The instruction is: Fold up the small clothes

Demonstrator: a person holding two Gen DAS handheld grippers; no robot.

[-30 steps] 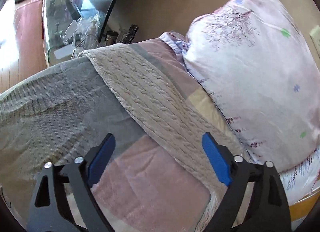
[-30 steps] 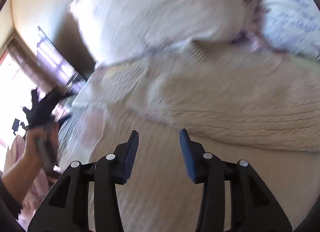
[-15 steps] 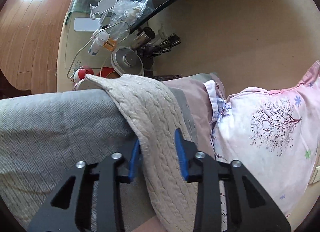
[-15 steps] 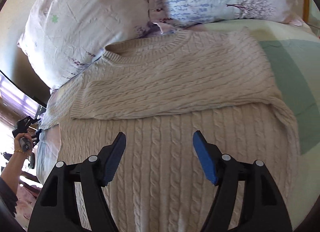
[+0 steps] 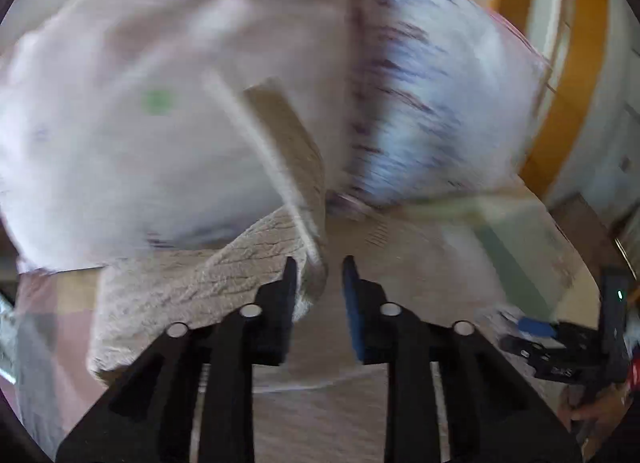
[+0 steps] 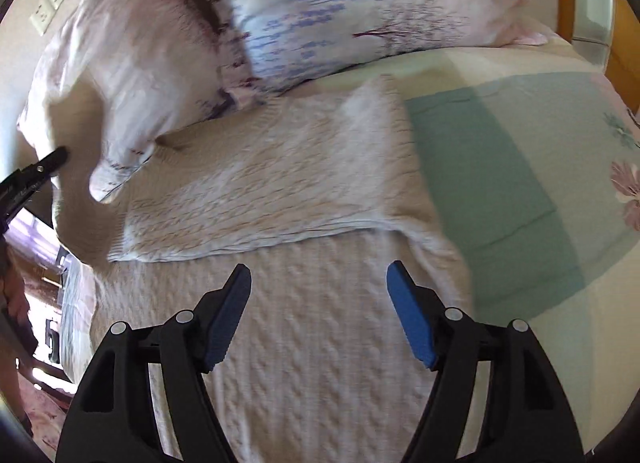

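A bed with a patchwork quilt point(image 6: 516, 167) in pale green and cream, 2 flowered pillows point(image 6: 344, 7) at the far end against the wall. On the quilt, spread flat, a cream cable-knit sweater point(image 6: 320, 343), its neck toward the pillows. Thick twisted ribs over the whole front; 1 sleeve point(image 6: 256, 207) already folded across the chest, its edge lying straight from left to right. Above the lower part of the sweater, the right gripper point(image 6: 319, 291), jaws wide apart, nothing between them. At the left side, the left gripper point(image 5: 319, 277), jaws nearly together and pinching the other sleeve point(image 5: 288, 167), lifted from the bed and hanging in front of the pillows. Much motion blur in the left wrist view.
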